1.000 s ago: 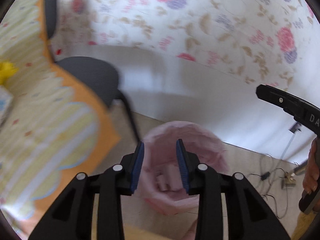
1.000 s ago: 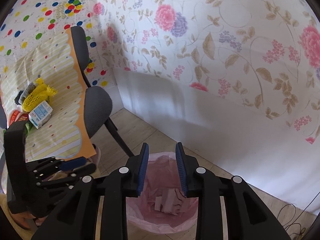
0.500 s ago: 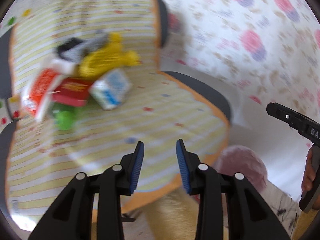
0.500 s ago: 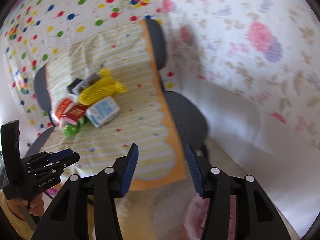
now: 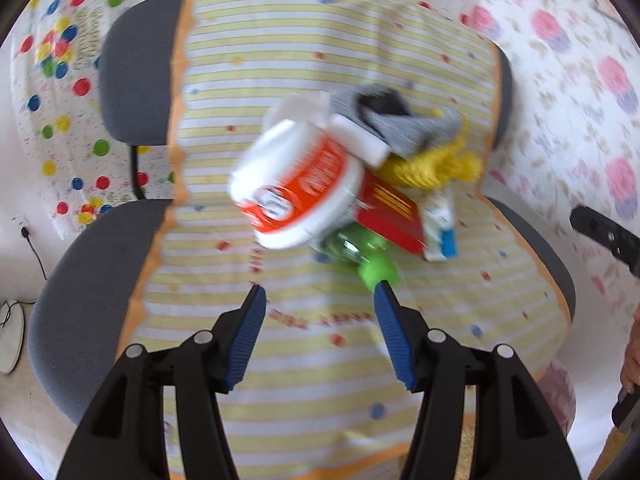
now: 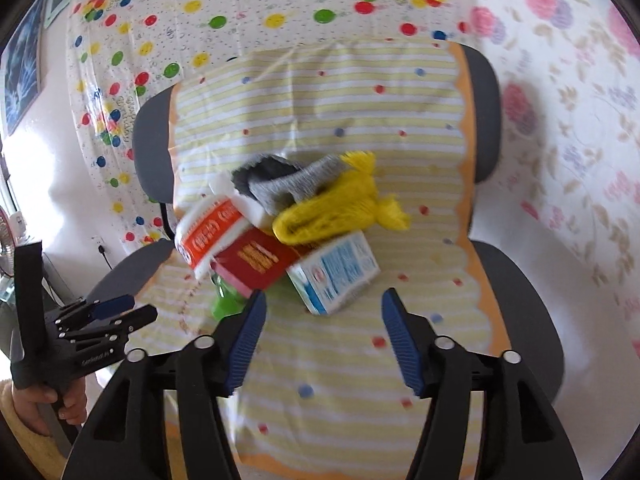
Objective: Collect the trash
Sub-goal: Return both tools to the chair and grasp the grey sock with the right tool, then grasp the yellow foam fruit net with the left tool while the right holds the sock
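A: Item one, trash heap on the striped tablecloth (image 6: 320, 360). Contents?

B: White-and-orange tub (image 5: 296, 188), red carton (image 6: 256, 262), blue-and-white milk box (image 6: 336, 272), yellow net bag (image 6: 340, 208), grey cloth (image 6: 292, 184), green bottle (image 5: 360, 252) with its cap facing the near edge. All touching, stacked loosely mid-table.

A: Left gripper (image 5: 318, 300)?

B: Jaws spread wide, nothing held. Its right fingertip sits just beside the bottle cap; the tub lies ahead.

A: Right gripper (image 6: 322, 304)?

B: Also spread wide and empty, lined up near the milk box.

A: Hazards?

B: Likely these. The tub leans on the carton and bottle, so pulling a lower piece could tip it. The bottle is round and may roll off the table if nudged rather than pinched. The net bag could snag and drag neighbours. Both claws reach into one pile and may collide. Both views are blurred, so finer contacts cannot be told.

A: Bin?

B: A pink form (image 5: 560, 392) at the table's right edge, probably the bag; uncertain.
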`<state>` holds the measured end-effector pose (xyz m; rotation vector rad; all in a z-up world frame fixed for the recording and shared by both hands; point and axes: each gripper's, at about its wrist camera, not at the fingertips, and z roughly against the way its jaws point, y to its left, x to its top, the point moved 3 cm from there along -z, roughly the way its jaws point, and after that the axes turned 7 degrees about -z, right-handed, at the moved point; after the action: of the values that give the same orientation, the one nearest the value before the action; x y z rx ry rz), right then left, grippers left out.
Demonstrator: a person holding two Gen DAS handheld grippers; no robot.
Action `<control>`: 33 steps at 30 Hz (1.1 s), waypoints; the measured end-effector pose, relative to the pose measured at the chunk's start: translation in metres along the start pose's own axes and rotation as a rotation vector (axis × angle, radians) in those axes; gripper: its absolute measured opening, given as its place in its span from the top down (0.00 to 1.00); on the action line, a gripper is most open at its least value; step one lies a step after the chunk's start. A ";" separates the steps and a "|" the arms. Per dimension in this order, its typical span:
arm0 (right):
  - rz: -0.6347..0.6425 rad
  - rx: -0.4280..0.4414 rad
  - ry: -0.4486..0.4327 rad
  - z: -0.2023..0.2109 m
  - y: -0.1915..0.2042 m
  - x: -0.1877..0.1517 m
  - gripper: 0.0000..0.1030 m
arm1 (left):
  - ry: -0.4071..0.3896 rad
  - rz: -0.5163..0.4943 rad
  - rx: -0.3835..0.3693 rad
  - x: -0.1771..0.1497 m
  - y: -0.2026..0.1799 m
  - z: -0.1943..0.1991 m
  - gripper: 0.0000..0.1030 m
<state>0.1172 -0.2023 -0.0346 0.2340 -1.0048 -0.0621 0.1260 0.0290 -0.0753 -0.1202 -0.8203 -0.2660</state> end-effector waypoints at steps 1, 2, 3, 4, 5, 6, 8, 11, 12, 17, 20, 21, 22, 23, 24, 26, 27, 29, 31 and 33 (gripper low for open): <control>0.012 0.000 0.000 -0.008 0.006 0.007 0.36 | 0.001 0.007 0.009 0.003 0.006 -0.002 0.47; 0.024 -0.001 -0.002 -0.018 0.011 0.016 0.36 | 0.003 0.018 0.019 0.007 0.014 -0.004 0.47; 0.035 0.000 -0.002 -0.027 0.016 0.023 0.36 | 0.006 0.025 0.024 0.008 0.020 -0.006 0.47; 0.046 -0.003 -0.001 -0.038 0.021 0.030 0.35 | 0.010 0.033 0.029 0.011 0.025 -0.009 0.47; 0.055 -0.006 -0.001 -0.050 0.025 0.039 0.35 | 0.011 0.042 0.036 0.014 0.031 -0.013 0.46; 0.061 -0.007 0.000 -0.061 0.028 0.045 0.35 | 0.012 0.046 0.042 0.016 0.035 -0.015 0.46; 0.074 -0.028 0.007 -0.082 0.032 0.055 0.30 | 0.015 0.055 0.051 0.020 0.044 -0.020 0.46; 0.111 -0.059 0.035 -0.111 0.036 0.065 0.27 | 0.020 0.068 0.054 0.023 0.054 -0.028 0.46; 0.123 -0.072 0.045 -0.118 0.037 0.065 0.27 | 0.021 0.073 0.052 0.024 0.058 -0.031 0.46; 0.204 -0.124 0.055 -0.136 0.049 0.070 0.55 | 0.028 0.086 0.048 0.022 0.065 -0.034 0.46; 0.215 -0.088 0.021 -0.126 0.061 0.077 0.87 | 0.030 0.088 0.046 0.018 0.065 -0.030 0.46; 0.216 -0.074 -0.004 -0.119 0.065 0.081 0.88 | 0.029 0.088 0.045 0.018 0.065 -0.029 0.46; 0.217 -0.060 -0.035 -0.108 0.069 0.085 0.89 | 0.028 0.087 0.044 0.017 0.064 -0.026 0.46; 0.208 -0.027 -0.096 -0.089 0.073 0.092 0.89 | 0.023 0.081 0.045 0.017 0.062 -0.022 0.46; 0.197 -0.011 -0.146 -0.072 0.074 0.097 0.89 | 0.019 0.074 0.046 0.017 0.060 -0.019 0.46; 0.155 0.022 -0.260 -0.027 0.073 0.111 0.89 | 0.009 0.051 0.047 0.017 0.054 -0.011 0.46; 0.138 0.027 -0.301 -0.009 0.071 0.116 0.89 | 0.004 0.043 0.046 0.018 0.051 -0.009 0.45; 0.107 0.022 -0.388 0.035 0.062 0.123 0.89 | -0.011 0.023 0.035 0.020 0.041 -0.003 0.45; 0.094 -0.010 -0.433 0.070 0.048 0.122 0.89 | -0.029 0.000 0.017 0.024 0.029 0.002 0.45; 0.089 -0.059 -0.443 0.091 0.031 0.115 0.89 | -0.047 -0.026 -0.005 0.031 0.013 0.005 0.45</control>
<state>0.1006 -0.2054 0.1142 0.1219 -1.4513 -0.0637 0.1458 0.0369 -0.0492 -0.1211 -0.8685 -0.2909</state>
